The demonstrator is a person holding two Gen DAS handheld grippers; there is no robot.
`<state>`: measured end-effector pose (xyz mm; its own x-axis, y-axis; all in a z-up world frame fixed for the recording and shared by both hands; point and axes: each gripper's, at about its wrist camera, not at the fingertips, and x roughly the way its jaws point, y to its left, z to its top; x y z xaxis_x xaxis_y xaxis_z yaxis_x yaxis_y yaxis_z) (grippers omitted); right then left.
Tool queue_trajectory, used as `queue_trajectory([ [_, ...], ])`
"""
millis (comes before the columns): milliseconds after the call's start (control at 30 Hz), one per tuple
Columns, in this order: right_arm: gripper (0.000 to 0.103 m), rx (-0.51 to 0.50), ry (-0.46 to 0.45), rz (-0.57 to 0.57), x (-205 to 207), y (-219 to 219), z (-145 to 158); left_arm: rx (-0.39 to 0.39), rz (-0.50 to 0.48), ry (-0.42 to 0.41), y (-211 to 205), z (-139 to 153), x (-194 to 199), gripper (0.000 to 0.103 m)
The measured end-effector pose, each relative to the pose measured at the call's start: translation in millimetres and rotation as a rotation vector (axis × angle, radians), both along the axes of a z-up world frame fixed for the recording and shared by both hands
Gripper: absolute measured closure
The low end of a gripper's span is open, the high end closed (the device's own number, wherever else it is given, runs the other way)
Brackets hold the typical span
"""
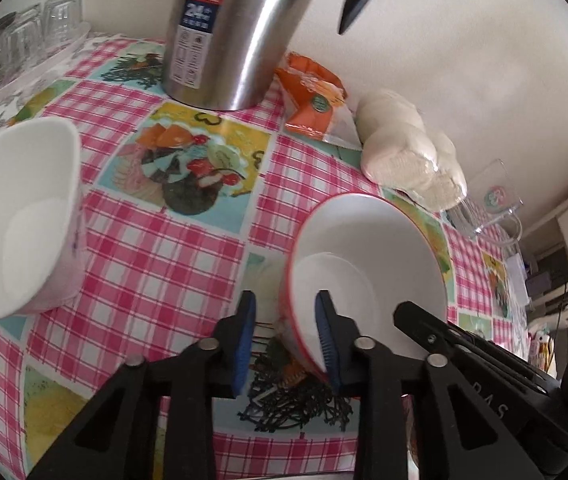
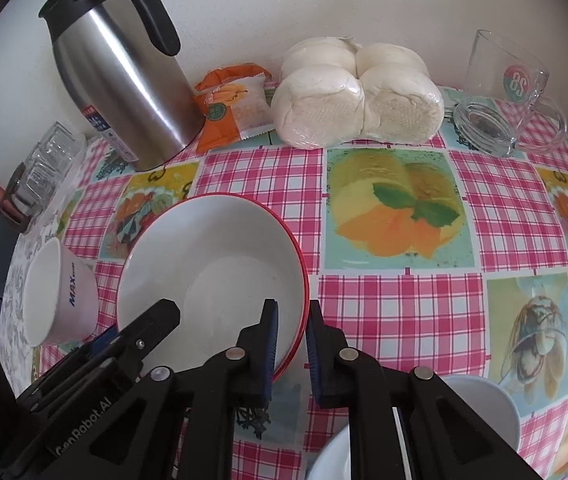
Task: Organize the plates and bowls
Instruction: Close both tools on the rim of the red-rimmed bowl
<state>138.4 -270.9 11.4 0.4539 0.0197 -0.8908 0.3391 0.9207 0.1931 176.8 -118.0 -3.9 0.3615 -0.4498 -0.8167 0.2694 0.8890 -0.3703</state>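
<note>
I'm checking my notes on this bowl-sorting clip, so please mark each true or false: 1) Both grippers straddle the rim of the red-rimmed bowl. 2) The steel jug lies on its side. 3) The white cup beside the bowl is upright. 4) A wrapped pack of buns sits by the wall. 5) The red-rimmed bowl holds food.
1) True: the left gripper and right gripper each have the red-rimmed bowl rim between their pads.
2) False: the steel jug stands upright.
3) False: the white cup is tipped over.
4) True: the buns are there.
5) False: it is empty.
</note>
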Motion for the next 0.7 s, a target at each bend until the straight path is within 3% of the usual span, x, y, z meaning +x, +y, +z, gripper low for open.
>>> queue_trajectory([
  [133,0.088,0.002,-0.003,0.01,-3.5,3.4,1.8,0.018,-0.01,0.001,-1.9,-1.4,-2.3,0.079],
  [333,0.088,0.008,-0.036,-0.012,-20.1,2.7,12.0,-0.033,-0.022,0.04,2.2,2.3,-6.9,0.08],
  [700,0.088,0.004,-0.16,-0.087,-79.8,-2.2,68.8,-0.071,-0.084,-0.049,0.2,64.1,-55.4,0.08],
])
